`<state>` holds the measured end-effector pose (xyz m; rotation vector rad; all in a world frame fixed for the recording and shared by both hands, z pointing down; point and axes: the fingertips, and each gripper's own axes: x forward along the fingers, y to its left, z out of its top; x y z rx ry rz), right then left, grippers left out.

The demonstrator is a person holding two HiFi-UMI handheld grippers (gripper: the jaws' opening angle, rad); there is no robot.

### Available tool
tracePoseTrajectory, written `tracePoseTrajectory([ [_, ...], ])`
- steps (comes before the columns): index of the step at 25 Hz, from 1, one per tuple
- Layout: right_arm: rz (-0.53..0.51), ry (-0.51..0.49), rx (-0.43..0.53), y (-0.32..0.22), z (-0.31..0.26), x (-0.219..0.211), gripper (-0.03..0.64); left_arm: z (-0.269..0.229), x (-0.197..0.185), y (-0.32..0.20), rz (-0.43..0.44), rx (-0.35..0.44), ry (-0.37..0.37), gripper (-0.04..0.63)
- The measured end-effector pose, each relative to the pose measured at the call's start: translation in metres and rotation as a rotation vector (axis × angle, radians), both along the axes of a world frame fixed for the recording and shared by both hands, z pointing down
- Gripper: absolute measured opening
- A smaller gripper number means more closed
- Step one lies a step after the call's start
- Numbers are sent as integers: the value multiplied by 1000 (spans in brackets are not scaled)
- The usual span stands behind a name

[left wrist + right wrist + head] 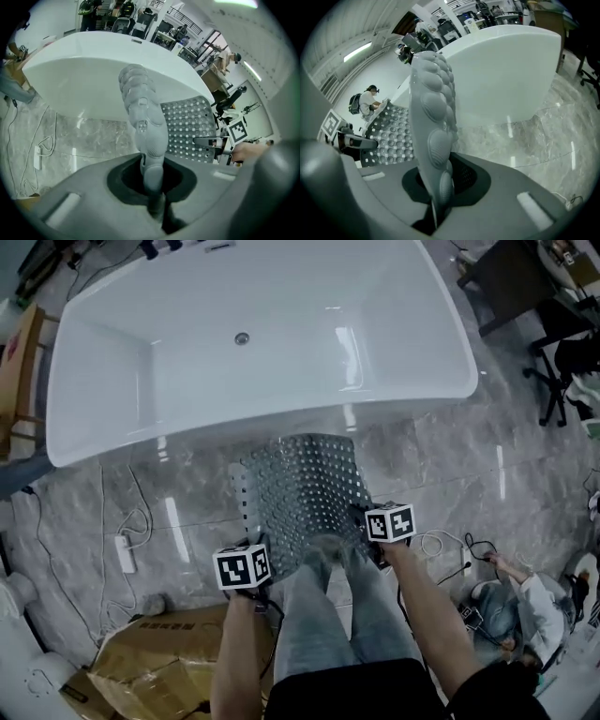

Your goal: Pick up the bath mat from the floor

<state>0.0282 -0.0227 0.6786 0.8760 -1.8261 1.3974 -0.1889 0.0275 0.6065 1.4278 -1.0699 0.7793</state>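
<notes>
Bath mat [309, 488] is held up at its near edge, with its far edge toward the bathtub's [281, 420] near rim. Left gripper [246, 566] is clamped on the left corner, right gripper [386, 523] on the right corner. Floor [441, 465] is open to the right; cables [131, 521] and a cardboard box [150, 657] crowd the left.

"What do you count from where you stand?"

"One bathtub [262, 343] and one bath mat [305, 488]. Two tongs, the left tongs [149, 180] and the right tongs [436, 197], with two marker cubes: a left cube [243, 566] and a right cube [391, 522]."

"And down on the floor [450, 465]?"

"One power strip [125, 552], one crumpled cardboard box [141, 667], one office chair [561, 371] that I can make out. One seated person [511, 601] off to the side. There are others further back, too small to count."
</notes>
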Motion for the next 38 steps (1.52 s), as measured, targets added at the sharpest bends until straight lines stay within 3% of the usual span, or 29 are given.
tracePoseTrajectory([
  [8,36,-114,54,5,-75,-42,21,-79,-12,3,18,125,-61,29],
  [15,41,-140,137,-1,-146,-39,21,-150,-8,-9,-15,234,-63,31],
  [22,83,-170,275,-41,-220,-1,21,-226,3,-36,-67,398,-80,32],
  [29,148,-206,427,-91,-286,35,21,-281,35,-83,-21,541,-81,32],
  [38,131,-196,592,-135,-364,83,21,-361,85,-135,6,717,-85,32],
])
